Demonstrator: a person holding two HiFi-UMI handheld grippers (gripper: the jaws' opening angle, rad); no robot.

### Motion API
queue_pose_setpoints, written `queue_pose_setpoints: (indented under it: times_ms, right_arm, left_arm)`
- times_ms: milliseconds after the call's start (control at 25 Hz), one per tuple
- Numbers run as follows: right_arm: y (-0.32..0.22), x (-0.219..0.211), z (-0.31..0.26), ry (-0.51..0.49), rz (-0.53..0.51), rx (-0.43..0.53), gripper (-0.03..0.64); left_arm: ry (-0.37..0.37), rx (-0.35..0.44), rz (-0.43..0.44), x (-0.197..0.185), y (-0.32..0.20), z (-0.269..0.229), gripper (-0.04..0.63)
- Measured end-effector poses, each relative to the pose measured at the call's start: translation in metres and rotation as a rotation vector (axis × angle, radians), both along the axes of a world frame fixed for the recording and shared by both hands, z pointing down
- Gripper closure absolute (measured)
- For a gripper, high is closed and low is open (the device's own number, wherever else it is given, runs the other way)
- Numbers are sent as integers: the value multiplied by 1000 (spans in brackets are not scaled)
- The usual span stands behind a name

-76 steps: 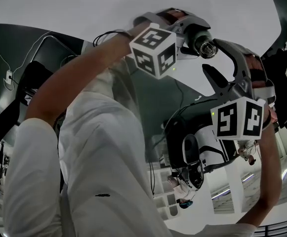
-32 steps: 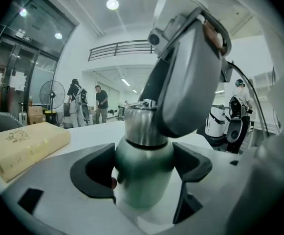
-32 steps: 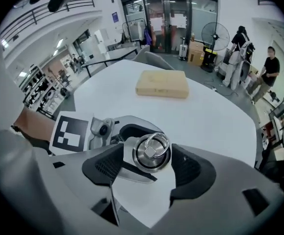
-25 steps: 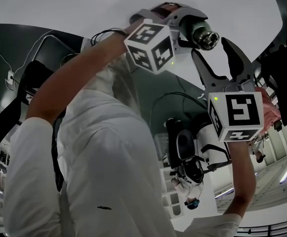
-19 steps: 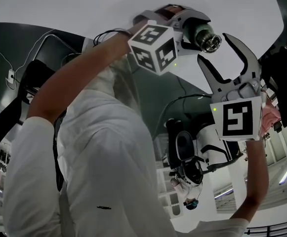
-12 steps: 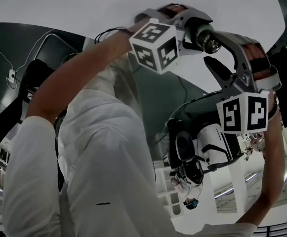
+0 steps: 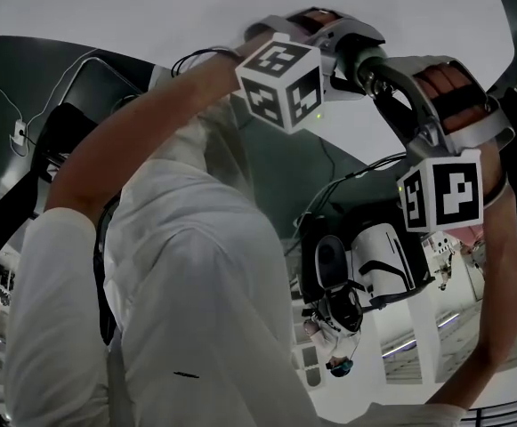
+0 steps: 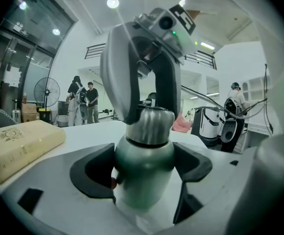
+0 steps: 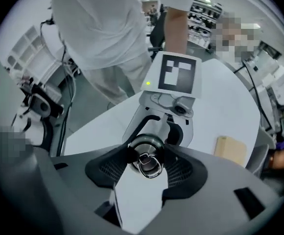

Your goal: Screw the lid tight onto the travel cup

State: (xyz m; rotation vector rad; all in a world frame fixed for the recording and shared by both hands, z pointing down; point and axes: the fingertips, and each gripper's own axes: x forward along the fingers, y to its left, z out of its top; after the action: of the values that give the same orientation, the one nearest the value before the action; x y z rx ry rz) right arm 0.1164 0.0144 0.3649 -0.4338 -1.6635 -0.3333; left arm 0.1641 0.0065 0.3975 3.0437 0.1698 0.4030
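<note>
Now holds the cup [image 8: 144, 173] upright over the far part of the white table [image 7: 151, 7], apart from a tan box [image 8: 19, 143]. Clamps its green body on both sides with the left gripper [image 8: 146, 168], reached out far on the bare left forearm [image 7: 142, 123], nearly level and tipped slightly down. Meets the lid [image 9: 148, 153] from above with the right gripper [image 9: 149, 169], pointed straight down, right forearm [image 7: 498, 274] rising from the near right, marker cube [image 7: 440, 194] toward the head. Has just been closing the right jaws; pinches the steel lid between both pads [image 9: 107, 170], its ring handle facing up.
</note>
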Motion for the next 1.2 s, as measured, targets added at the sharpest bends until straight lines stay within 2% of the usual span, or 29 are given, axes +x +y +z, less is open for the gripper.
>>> queue_pose_setpoints:
  times_ms: [200,280,480,880,1080,1200]
  right_arm:
    - [-8,-4,-3,-119,461,-40,393]
    - [-10,-3,-5,-152,564,-28,393]
    - [-12,-3,-5,-212,736,13,394]
    - [-14,-4,-5,-222,904,23,394]
    - [-14,0,-4,-234,857,82,391]
    - [-9,2,-6,-243,845,114,365]
  left_arm:
    - [-4,-4,-5,-1,2,1,245]
    - [0,-4,-2,0,3,0,245]
    - [1,-8,27,-1,6,3,245]
    - [-8,-32,21,-5,6,4,245]
    - [-19,-23,20,0,5,5,245]
    - [-21,-32,24,4,10,3,247]
